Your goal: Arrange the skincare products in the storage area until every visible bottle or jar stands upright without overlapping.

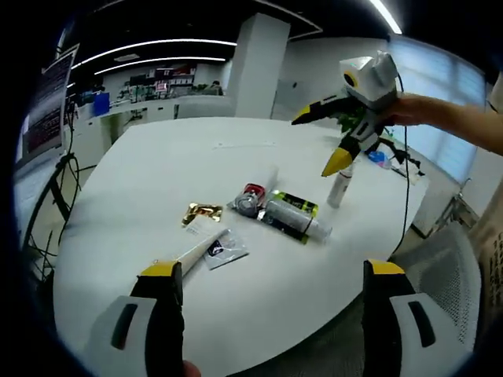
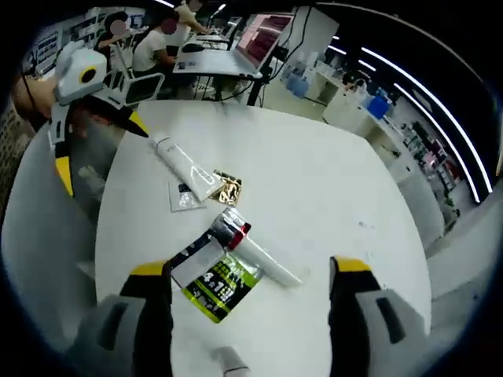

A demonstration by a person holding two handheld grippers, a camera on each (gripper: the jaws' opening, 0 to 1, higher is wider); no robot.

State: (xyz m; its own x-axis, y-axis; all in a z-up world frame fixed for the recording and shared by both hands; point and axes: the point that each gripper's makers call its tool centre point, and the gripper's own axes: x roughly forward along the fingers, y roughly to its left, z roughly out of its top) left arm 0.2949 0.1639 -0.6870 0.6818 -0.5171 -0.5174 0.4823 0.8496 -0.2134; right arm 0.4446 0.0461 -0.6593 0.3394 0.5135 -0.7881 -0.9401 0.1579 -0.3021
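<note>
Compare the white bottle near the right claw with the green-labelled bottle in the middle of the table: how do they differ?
The white bottle stands upright; the green-labelled bottle lies on its side. The white bottle stands alone, apart from the group; the green-labelled bottle lies against a red-topped item. The white bottle looks plain and slim; the green-labelled bottle carries a black and lime label and looks thicker. Both rest on the white table, and neither is held by a claw.
</note>
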